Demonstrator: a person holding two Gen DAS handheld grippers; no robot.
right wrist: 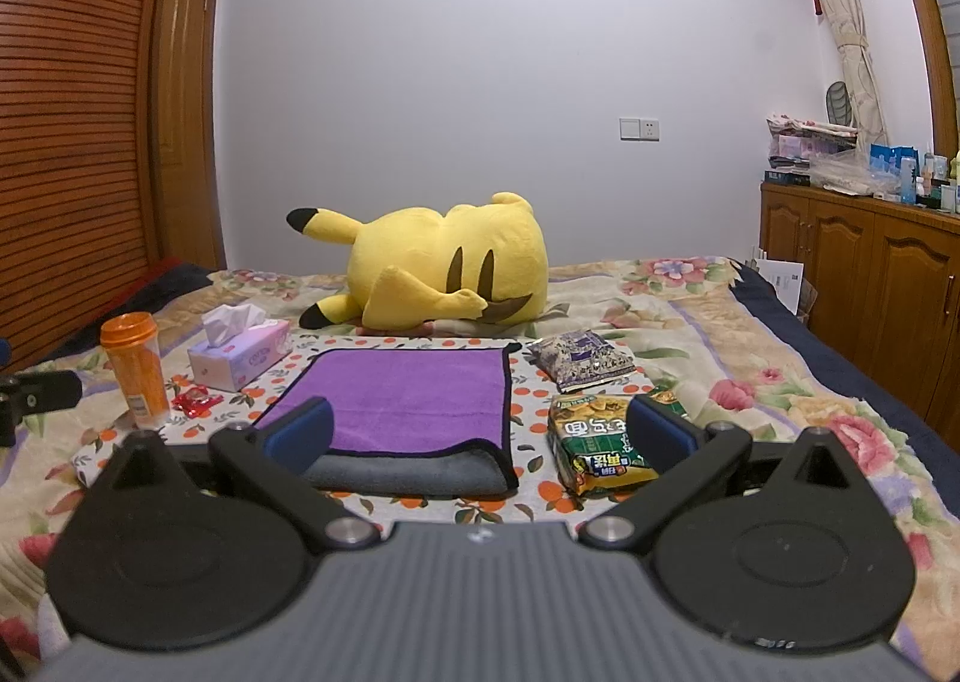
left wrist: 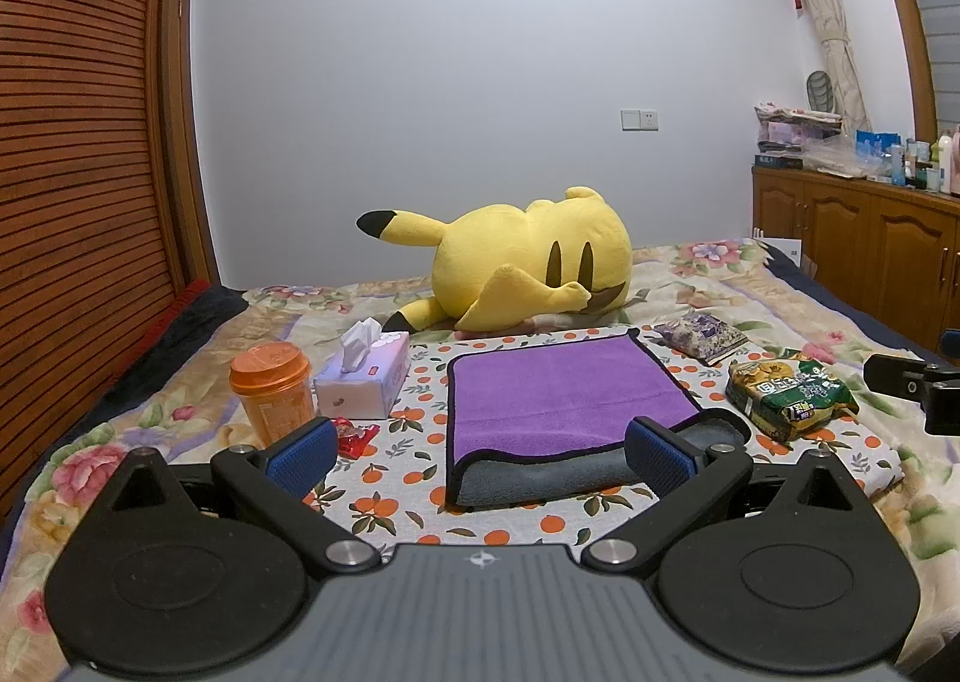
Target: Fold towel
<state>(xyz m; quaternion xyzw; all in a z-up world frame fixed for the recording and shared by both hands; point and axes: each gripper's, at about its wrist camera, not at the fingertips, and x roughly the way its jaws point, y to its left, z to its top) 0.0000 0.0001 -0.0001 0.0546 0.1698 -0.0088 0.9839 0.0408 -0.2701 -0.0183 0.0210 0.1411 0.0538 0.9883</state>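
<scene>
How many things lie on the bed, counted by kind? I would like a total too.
Towel: 1, the purple towel
Plush toy: 1, the yellow plush
Tissue box: 1
Orange cup: 1
Snack packets: 2, the green packet and the purple packet
Red wrapper: 1
Total: 7

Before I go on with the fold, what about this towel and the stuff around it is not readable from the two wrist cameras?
- Towel: left view, near right corner behind the right finger pad.
- Towel, right view: near left corner behind the left pad.
- Noodle packet: right view, partly behind a pad.
- Red wrapper: too small to identify.
</scene>
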